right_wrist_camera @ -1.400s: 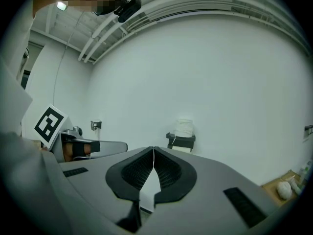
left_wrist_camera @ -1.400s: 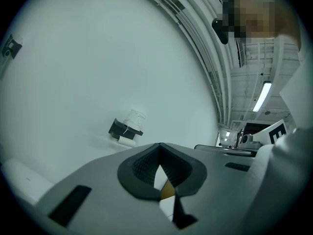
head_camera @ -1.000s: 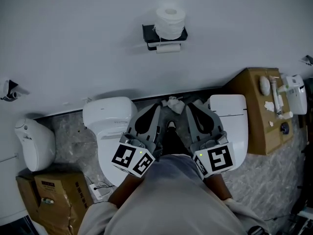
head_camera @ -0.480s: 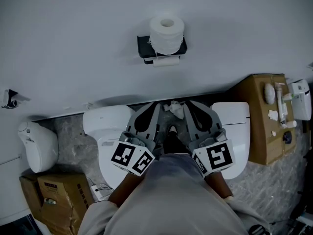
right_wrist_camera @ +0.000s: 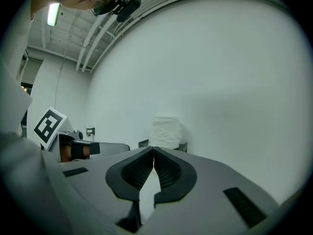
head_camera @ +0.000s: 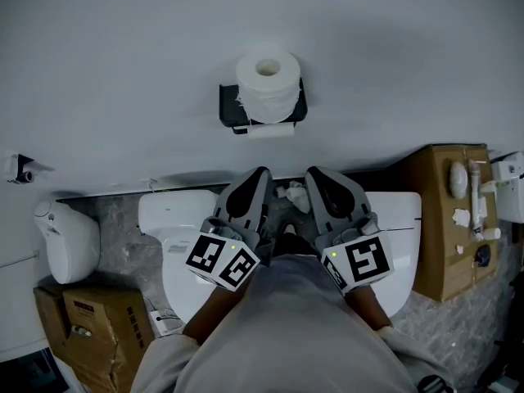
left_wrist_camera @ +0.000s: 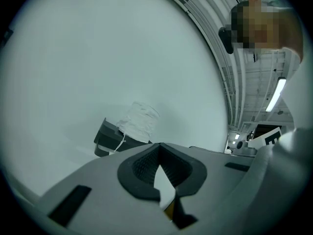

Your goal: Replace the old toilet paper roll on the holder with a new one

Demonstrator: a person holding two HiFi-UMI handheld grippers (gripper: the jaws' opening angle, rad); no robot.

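- The left gripper (left_wrist_camera: 159,146) has its jaws pressed together at the tips, and nothing is between them.
- The right gripper (right_wrist_camera: 153,150) is closed in the same way and is empty; its two dark pads (right_wrist_camera: 139,168) meet at the front.
- In the head view both grippers are side by side in the lower middle of the frame, near each other, and they touch nothing.
- The full toilet paper roll (head_camera: 267,83) stands upright on top of the black holder (head_camera: 230,109) on the wall, in the upper middle, well apart from both grippers.
- A thin pale roll (head_camera: 270,130) hangs just under the holder.
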